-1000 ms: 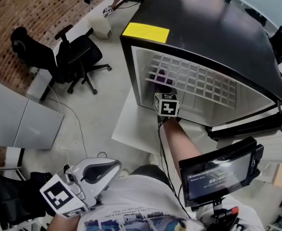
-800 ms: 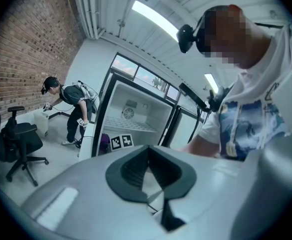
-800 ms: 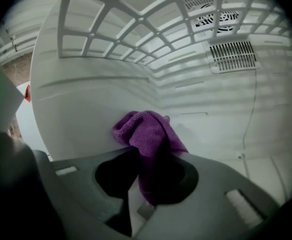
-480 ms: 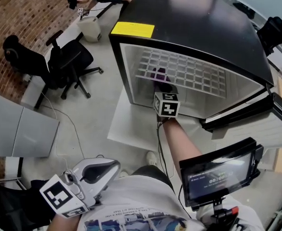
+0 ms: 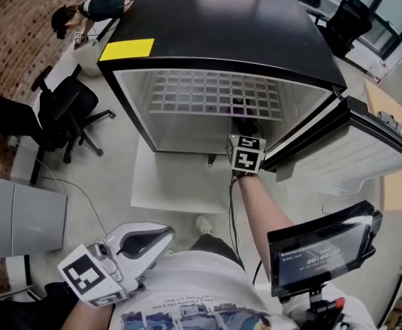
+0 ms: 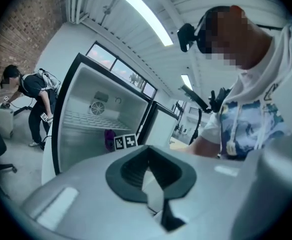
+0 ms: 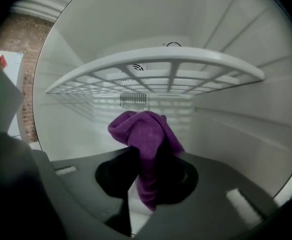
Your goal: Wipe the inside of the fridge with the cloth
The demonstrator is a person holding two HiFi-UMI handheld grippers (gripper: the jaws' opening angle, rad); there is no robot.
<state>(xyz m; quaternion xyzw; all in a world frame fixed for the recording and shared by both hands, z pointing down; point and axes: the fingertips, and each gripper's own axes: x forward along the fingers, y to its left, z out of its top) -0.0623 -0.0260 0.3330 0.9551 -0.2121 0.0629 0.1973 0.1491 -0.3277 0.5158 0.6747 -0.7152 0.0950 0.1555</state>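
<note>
The left claw hangs well short of the fridge, its jaws pressed together on nothing. The right claw is inside the fridge, under the wire shelf. It pinches the purple cloth, which bunches up above the jaws.

The step in hand looks like the wipe itself (or the reach just ahead of it); whether the cloth touches a wall I cannot tell. Next, I judge, the cloth must be pressed to the back or side wall and drawn across, clear of the shelf.

The head view alone shows the open door at the fridge's right, and only a scrap of cloth. The right claw view alone shows the grip. The left claw view shows a fan on the fridge's back wall.
</note>
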